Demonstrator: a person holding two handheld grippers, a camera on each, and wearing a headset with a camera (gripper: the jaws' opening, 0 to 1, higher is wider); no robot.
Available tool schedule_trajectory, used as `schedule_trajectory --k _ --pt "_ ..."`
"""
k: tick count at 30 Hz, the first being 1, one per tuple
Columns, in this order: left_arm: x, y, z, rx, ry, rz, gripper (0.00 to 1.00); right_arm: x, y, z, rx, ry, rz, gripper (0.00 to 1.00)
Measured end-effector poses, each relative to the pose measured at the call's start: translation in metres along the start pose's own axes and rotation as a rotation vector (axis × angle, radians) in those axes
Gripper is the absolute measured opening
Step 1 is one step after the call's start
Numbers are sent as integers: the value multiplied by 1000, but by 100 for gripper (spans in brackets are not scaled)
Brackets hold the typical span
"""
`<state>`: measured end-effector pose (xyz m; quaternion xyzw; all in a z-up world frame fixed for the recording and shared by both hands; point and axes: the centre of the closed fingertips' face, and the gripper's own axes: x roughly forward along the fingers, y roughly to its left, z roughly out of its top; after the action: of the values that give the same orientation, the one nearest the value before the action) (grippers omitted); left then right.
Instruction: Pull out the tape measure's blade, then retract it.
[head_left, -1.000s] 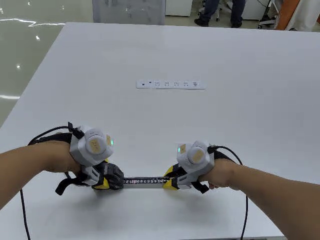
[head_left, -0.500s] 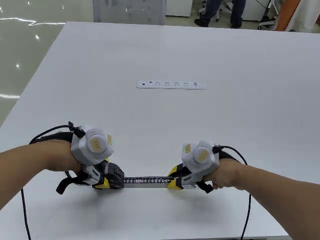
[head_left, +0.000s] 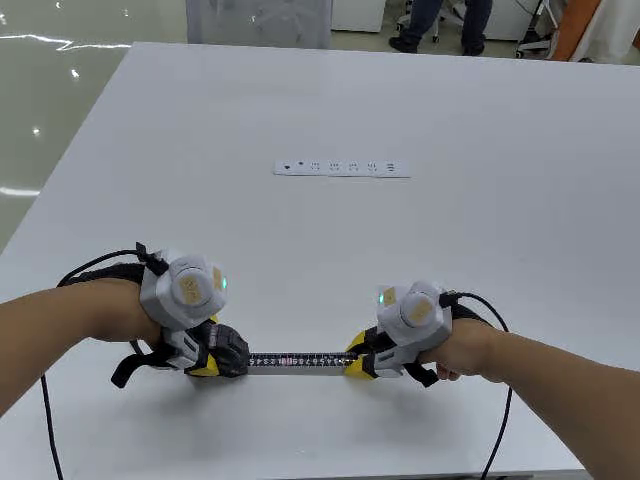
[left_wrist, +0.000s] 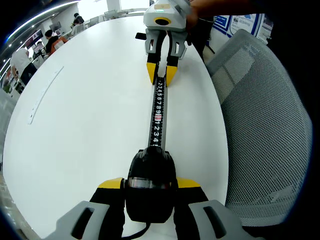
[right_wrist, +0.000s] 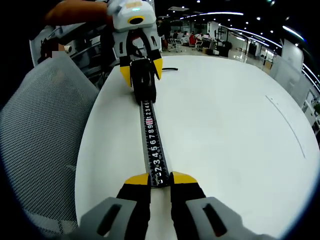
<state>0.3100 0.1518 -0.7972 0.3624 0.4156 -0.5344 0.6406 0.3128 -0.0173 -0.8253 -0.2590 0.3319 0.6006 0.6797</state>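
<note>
Near the tabletop's front edge, the left gripper is clamping the tape measure and the right gripper is pinching its blade tip. The blade is lying partly drawn out, so the pull looks underway, with retracting yet to come.

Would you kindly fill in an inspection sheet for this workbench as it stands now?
Surface: white table, clean.
Job's things: black tape measure case; blade drawn out between the grippers.
Clutter: white power strip mid-table.
Grippers: left gripper shut on tape measure case; right gripper shut on blade tip.
Cables: black cable trailing from each gripper.
Surroundings: mesh chair, glossy floor, a person's legs beyond.
</note>
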Motion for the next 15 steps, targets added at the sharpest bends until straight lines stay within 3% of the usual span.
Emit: schedule_trajectory --k 15 --pt "1 -1 0 -9 -2 1 35 -7 -1 -14 -7 19 -7 13"
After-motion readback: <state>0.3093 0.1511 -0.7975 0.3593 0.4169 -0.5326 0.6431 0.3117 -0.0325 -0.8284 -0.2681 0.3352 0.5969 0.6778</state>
